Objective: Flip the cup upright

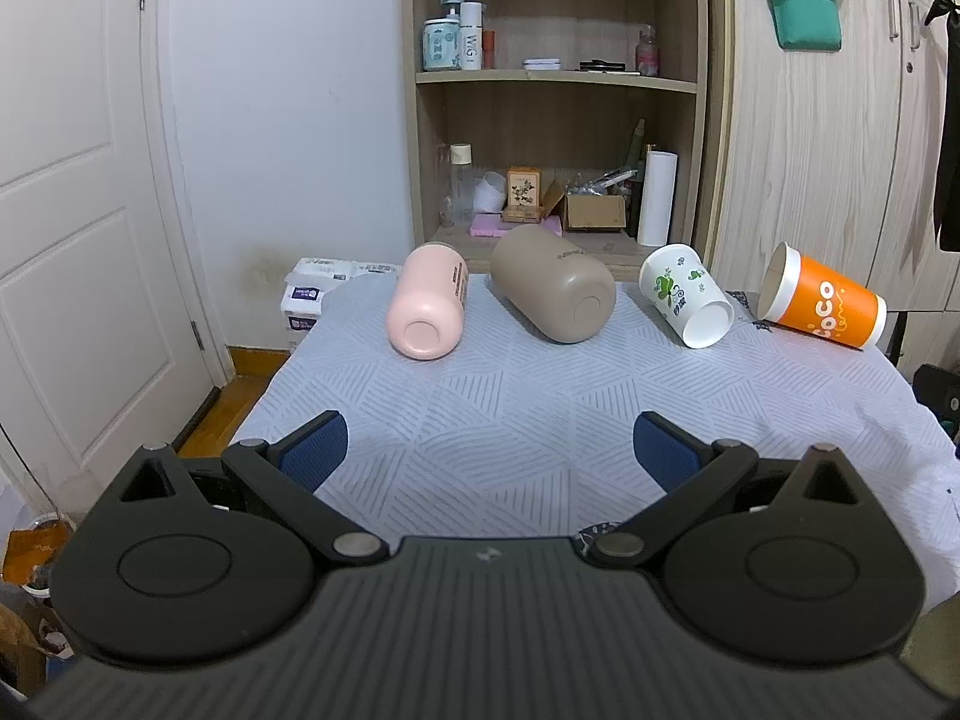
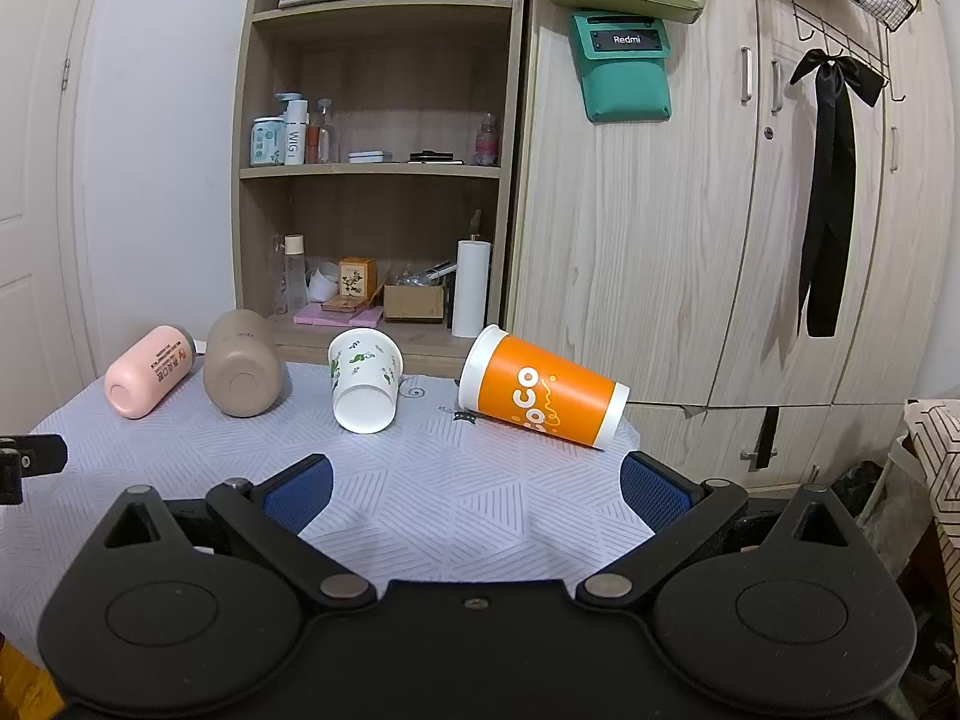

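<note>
Several cups lie on their sides in a row at the far edge of the table: a pink cup, a tan cup, a white paper cup with green leaves and an orange CoCo paper cup. My left gripper is open and empty, over the near middle of the table. My right gripper is open and empty, short of the white and orange cups.
A pale patterned cloth covers the table. Behind it stand an open wooden shelf unit with bottles and boxes, and wardrobe doors. A white door is on the left. Tissue packs lie beside the table's far left corner.
</note>
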A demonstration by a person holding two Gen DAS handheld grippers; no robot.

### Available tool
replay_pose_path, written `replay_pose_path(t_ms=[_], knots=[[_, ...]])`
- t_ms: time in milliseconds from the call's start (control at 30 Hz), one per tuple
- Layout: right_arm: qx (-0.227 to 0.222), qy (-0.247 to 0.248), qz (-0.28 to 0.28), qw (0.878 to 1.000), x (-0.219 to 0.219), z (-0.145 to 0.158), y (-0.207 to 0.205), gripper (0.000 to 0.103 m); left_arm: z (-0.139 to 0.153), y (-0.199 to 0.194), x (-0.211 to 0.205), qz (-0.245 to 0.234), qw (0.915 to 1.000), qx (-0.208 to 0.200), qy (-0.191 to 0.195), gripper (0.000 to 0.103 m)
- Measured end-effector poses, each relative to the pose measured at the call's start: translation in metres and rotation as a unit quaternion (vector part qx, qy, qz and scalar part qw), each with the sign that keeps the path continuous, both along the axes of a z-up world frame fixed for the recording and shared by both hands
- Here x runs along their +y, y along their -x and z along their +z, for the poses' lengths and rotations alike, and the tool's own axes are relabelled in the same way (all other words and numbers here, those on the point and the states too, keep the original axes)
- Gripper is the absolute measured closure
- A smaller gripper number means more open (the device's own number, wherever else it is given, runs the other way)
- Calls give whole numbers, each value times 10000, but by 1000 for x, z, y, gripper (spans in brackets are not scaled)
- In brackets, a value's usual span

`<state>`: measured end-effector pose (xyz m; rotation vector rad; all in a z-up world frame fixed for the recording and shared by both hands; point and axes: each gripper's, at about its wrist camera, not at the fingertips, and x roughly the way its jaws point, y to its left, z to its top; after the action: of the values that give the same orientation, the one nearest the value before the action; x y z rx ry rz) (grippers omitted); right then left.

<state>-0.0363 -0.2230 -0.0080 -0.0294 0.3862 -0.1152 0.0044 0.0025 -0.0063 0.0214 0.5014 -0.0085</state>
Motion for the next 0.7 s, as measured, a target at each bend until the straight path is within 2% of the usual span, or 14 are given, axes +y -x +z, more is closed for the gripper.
replay_pose_path(t_ms=[200, 433, 700], knots=[[2, 63, 53, 10000, 4, -1, 1, 0, 0, -1, 0, 26, 10000, 83, 6, 0], [12, 82, 60, 9999, 5, -2, 1, 0, -2, -1, 5, -89, 9996, 123, 239, 0], [17, 95, 98, 9999, 9, -4, 0, 0, -4, -1, 3, -6, 9999, 53, 147, 0]])
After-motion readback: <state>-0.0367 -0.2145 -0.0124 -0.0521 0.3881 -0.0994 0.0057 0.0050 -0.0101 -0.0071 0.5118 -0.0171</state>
